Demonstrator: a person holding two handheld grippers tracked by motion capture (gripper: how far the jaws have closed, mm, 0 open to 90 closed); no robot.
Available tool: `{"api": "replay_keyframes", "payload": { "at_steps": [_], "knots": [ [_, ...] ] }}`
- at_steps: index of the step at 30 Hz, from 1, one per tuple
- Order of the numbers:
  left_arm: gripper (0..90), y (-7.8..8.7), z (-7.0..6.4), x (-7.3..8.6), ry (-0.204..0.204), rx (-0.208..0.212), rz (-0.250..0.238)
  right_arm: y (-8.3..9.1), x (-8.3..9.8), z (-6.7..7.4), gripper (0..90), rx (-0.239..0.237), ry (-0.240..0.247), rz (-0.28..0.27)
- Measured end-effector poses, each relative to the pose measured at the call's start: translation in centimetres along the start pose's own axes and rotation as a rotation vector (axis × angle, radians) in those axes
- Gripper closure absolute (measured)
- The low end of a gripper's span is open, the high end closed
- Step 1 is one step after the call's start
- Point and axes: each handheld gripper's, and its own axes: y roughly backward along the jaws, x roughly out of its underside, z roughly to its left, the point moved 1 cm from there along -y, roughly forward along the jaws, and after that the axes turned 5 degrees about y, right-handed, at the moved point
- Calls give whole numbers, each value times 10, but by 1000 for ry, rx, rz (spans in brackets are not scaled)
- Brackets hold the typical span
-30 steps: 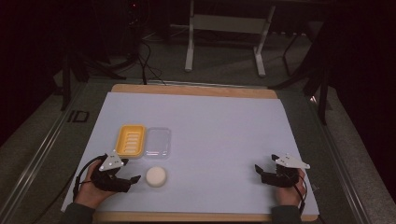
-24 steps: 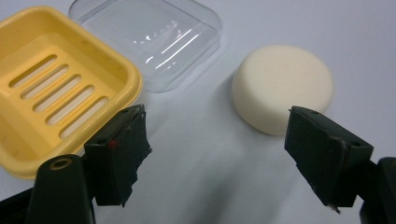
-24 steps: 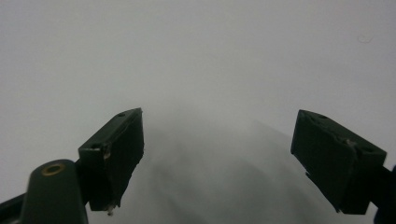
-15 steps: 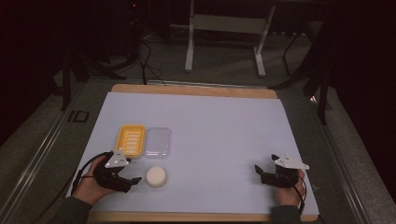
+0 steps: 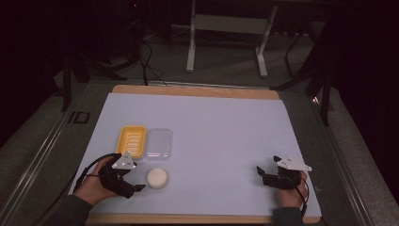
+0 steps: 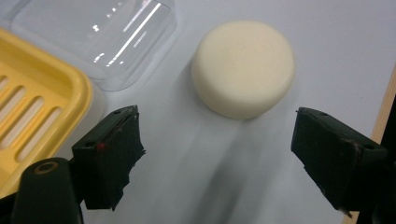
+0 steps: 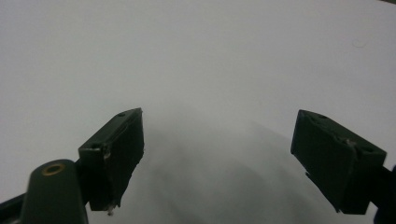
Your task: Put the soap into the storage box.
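On the white-covered desk (image 5: 211, 141), the left gripper (image 5: 134, 188) sits near the front left edge, its fingers (image 6: 109, 156) having just been spreading and now standing apart with nothing between them; the round cream soap (image 6: 243, 67) lies just ahead of them, untouched. Behind the soap, a yellow soap tray (image 5: 131, 141) and a clear lid (image 5: 158, 144) rest side by side. At the far right, well apart from these, the right gripper (image 5: 261, 175) rests low with its fingers (image 7: 112, 154) spread over bare desk.

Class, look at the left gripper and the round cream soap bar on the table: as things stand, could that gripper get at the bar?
Probably yes. The left gripper has just been opening, with nothing between its jaws, and the soap bar lies just ahead on bare white table. The yellow soap dish sits off to one side.
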Motion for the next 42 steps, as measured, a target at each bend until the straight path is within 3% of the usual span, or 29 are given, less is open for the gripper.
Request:
{"api": "replay_keyframes", "payload": {
  "at_steps": [7,10,28,42],
  "knots": [
    [154,-5,-2,-4,-17,7,38,0,0,0,172,2,1,-2],
    [154,-10,-3,-8,-34,-9,84,1,0,0,172,1,0,-3],
    [145,-23,-9,-29,-112,2,173,1,0,0,172,-1,-2,-6],
    [43,-36,-13,-36,-133,12,240,1,0,0,172,-2,-1,-7]
  ]
}}
